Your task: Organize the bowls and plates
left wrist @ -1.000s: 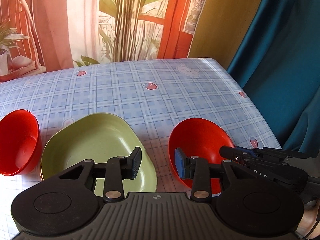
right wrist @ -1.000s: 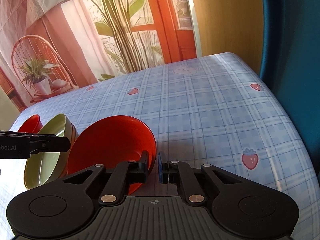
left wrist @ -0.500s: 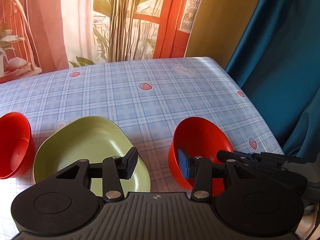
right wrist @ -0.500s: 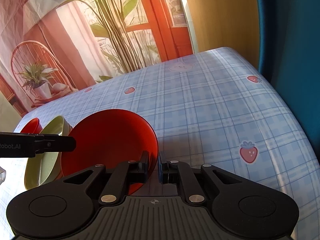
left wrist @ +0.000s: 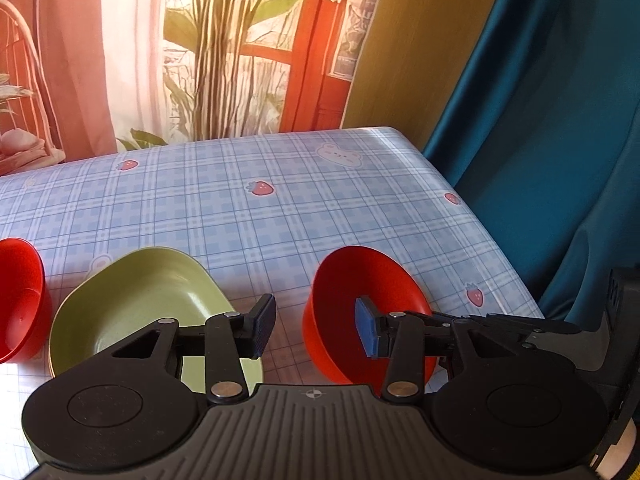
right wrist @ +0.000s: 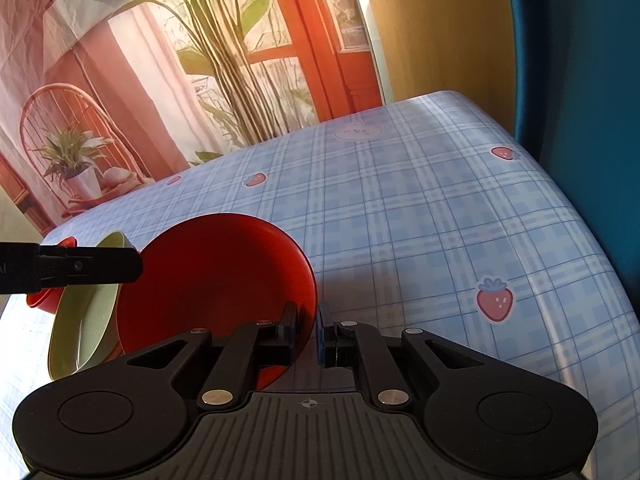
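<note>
My right gripper [right wrist: 307,334] is shut on the near rim of a red bowl [right wrist: 212,276] and holds it tilted, lifted off the cloth. The same red bowl [left wrist: 360,300] shows in the left wrist view at lower right, with the right gripper's fingers on its rim. My left gripper [left wrist: 314,330] is open and empty, between the red bowl and a green oval dish [left wrist: 148,308]. The green dish [right wrist: 84,332] sits left of the held bowl. A second red bowl [left wrist: 18,300] stands at the far left, also seen in the right wrist view [right wrist: 42,300].
The table has a blue plaid cloth [left wrist: 280,208] with strawberry prints. Its right edge [left wrist: 492,240] drops off beside a teal curtain [left wrist: 560,140]. A printed backdrop [left wrist: 160,52] stands behind the far edge.
The right gripper has raised and tilted the red bowl further, drawing it a little left toward the green dish. The left gripper has drifted right; the far-left bowl slid toward the frame edge.
</note>
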{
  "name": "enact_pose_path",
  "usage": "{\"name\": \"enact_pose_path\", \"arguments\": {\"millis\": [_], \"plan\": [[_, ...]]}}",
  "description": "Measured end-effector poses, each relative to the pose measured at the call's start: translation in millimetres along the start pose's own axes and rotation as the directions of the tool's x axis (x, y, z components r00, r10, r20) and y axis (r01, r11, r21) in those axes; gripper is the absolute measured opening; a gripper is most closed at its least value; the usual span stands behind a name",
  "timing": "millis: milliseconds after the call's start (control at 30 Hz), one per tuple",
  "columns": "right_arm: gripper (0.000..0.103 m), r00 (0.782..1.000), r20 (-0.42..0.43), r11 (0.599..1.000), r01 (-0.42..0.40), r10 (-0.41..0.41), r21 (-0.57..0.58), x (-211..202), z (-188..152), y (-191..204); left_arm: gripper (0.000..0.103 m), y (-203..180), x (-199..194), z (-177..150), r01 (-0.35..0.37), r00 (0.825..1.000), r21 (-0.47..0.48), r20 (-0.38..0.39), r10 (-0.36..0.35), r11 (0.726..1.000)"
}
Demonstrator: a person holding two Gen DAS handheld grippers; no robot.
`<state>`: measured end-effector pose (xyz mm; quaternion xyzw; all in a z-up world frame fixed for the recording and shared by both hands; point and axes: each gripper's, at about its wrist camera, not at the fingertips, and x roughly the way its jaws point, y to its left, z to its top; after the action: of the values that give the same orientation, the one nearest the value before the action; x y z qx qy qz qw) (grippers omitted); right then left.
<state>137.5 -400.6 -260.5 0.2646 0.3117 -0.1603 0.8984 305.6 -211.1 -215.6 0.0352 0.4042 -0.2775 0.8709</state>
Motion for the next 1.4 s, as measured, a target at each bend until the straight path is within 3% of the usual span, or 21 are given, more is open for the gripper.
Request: {"name": "enact_pose_path", "arguments": {"millis": [100, 167, 200, 333, 567, 867, 1100, 1400], "plan": [[0.008, 1.000, 0.000, 1.000, -0.001, 0.001, -0.001, 0, 0, 0, 0.045, -3, 7, -3, 0.006, 0.999, 0.024, -0.033, -0.005, 1.000], [0.008, 1.000, 0.000, 1.000, -0.001, 0.001, 0.001, 0, 0, 0, 0.035, 0, 13, -7, 0.022, 0.998, 0.015, -0.053, -0.021, 1.000], [0.008, 1.000, -0.001, 1.000, -0.001, 0.001, 0.003, 0, -1, 0, 0.025, 1, 15, -8, 0.032, 0.997, 0.006, -0.066, -0.031, 0.999], [0.009, 1.000, 0.001, 1.000, 0.003, -0.003, 0.008, -1, -1, 0, 0.017, 3, 18, -12, 0.018, 0.997, 0.020, -0.075, -0.017, 1.000], [0.009, 1.000, 0.017, 1.000, 0.010, -0.010, 0.015, -11, 3, 5, 0.017, 3, 2, -8, 0.031, 0.999, 0.017, -0.042, -0.030, 0.999], [0.009, 0.998, 0.053, 0.998, 0.023, -0.020, -0.055, -33, 22, 42, 0.017, 22, -37, -5, 0.043, 0.999, -0.021, 0.025, -0.042, 0.999], [0.009, 0.998, 0.058, 0.993, 0.019, -0.012, -0.120, -38, 32, 92, 0.017, 56, -66, -7, 0.047, 0.996, -0.083, 0.079, -0.040, 0.995], [0.010, 0.999, 0.043, 0.983, -0.003, 0.011, -0.183, -22, 36, 168, 0.017, 126, -106, -13, 0.063, 0.987, -0.188, 0.157, -0.033, 0.980]]}}
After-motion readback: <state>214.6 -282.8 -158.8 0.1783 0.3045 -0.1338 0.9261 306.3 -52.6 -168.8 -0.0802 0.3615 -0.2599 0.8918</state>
